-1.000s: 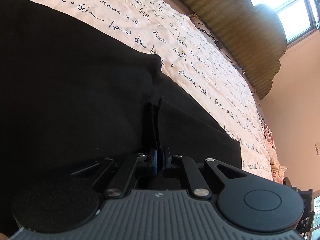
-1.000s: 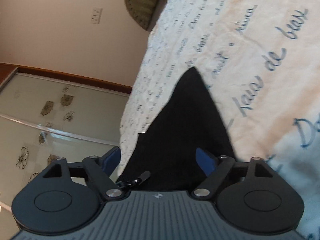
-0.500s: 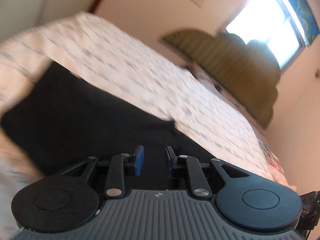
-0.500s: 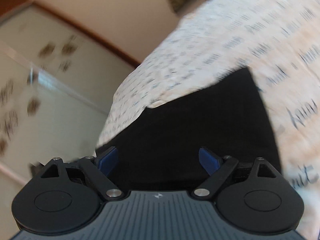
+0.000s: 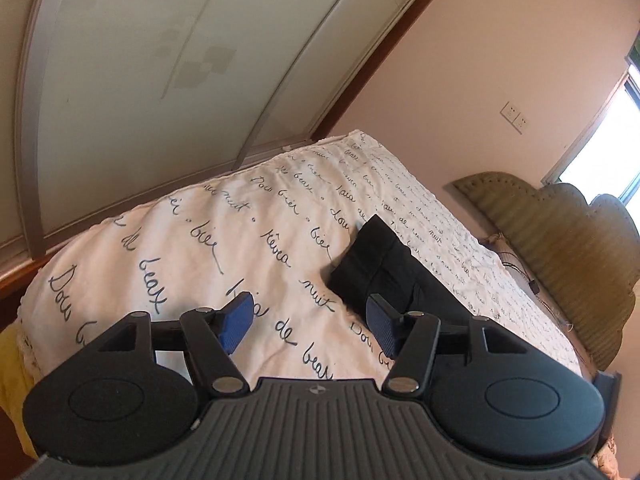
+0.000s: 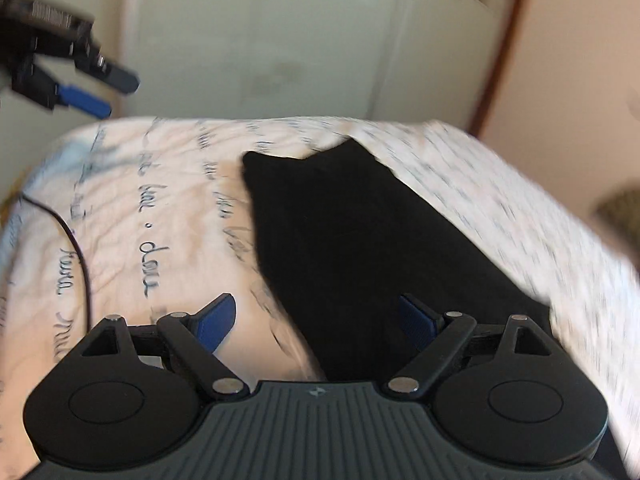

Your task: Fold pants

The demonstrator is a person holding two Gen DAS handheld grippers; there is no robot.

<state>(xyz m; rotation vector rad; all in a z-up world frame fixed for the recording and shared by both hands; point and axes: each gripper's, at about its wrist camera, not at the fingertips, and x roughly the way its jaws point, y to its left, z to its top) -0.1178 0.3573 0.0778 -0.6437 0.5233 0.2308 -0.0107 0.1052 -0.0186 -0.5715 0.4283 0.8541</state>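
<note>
The black pants [image 5: 384, 268] lie folded in a long flat strip on the white bedspread with blue handwriting [image 5: 224, 240]. In the right wrist view the pants [image 6: 360, 240] run from the near edge toward the foot of the bed. My left gripper [image 5: 308, 322] is open and empty, held above the bed, with the pants ahead on its right. It also shows in the right wrist view [image 6: 84, 84] at the upper left. My right gripper [image 6: 316, 320] is open and empty above the near end of the pants.
A black cable [image 6: 76, 248] lies on the bedspread left of the pants. A green padded headboard [image 5: 560, 240] stands at the right. Sliding wardrobe doors [image 5: 160, 60] stand beyond the foot of the bed. The right wrist view is motion-blurred.
My left gripper let go of the pants, opened wide and rose away from the bed. My right gripper, open throughout, also lifted and swung back, so the whole folded pants show.
</note>
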